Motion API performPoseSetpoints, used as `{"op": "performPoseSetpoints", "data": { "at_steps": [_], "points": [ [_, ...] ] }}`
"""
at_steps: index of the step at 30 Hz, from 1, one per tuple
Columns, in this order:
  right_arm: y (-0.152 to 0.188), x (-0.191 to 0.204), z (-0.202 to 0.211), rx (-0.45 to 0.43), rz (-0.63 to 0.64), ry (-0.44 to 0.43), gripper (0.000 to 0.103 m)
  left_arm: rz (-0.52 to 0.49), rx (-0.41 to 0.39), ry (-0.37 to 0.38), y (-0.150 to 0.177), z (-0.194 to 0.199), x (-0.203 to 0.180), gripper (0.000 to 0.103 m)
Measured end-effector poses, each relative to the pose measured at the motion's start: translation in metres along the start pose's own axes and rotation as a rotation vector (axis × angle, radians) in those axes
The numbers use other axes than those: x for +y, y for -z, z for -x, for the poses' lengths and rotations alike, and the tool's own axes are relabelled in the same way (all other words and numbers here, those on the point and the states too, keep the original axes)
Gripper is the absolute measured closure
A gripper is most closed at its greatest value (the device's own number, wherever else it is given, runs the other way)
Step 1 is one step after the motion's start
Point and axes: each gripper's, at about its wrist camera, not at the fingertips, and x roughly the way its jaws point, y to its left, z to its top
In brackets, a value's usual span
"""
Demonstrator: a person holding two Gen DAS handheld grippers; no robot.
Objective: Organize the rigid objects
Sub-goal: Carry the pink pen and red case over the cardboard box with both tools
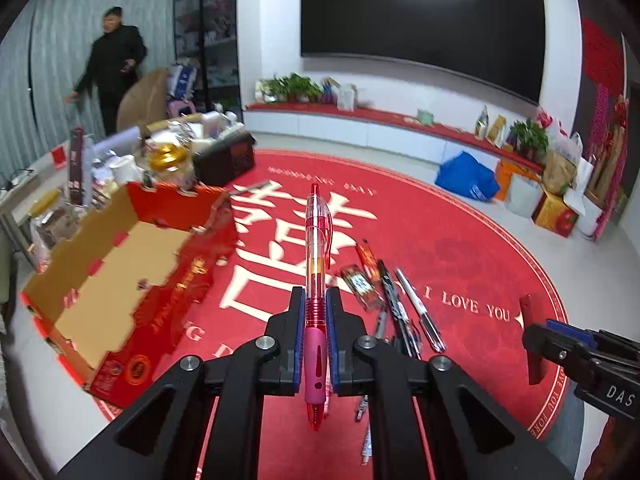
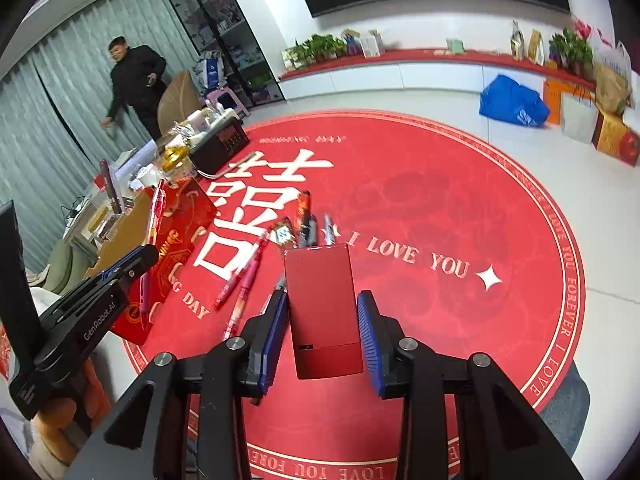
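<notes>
My left gripper (image 1: 316, 300) is shut on a red and pink click pen (image 1: 316, 248), which sticks out forward above the red round rug. An open red cardboard box (image 1: 120, 264) with a plain brown inside lies to its left. My right gripper (image 2: 322, 304) is shut on a flat red rectangular case (image 2: 322, 308), held by its two long sides above the rug. Several loose pens (image 2: 248, 280) and two small packets (image 1: 362, 284) lie on the rug below. In the right wrist view the left gripper (image 2: 148, 254) shows at the left, over the box's edge.
A low table (image 1: 24, 184) crowded with bottles, cups and a dark radio (image 1: 224, 160) stands behind the box. A person in black (image 1: 116, 68) stands by the curtain. A blue bag (image 1: 466, 178) and gift boxes (image 1: 556, 212) line the far wall under the screen.
</notes>
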Motion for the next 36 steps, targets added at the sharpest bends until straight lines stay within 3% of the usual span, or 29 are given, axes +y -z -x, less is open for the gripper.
{"op": "performPoseSetpoints", "data": {
  "at_steps": [7,14,23,36],
  "points": [
    [-0.008,0.043,-0.010,-0.002,0.066,-0.067,0.066,0.065,-0.070,-0.087,-0.005,0.026,0.040,0.093],
    [-0.020,0.103,-0.024,-0.007,0.162,-0.166,0.066,0.133,-0.130,-0.234,-0.011,0.042,0.094,0.093],
    [-0.037,0.184,-0.045,-0.026,0.253,-0.284,0.066,0.205,-0.145,-0.396,-0.011,0.048,0.152,0.093],
    [-0.052,0.225,-0.083,0.036,0.326,-0.315,0.066,0.257,-0.092,-0.460,-0.010,0.026,0.193,0.093]
  ]
}}
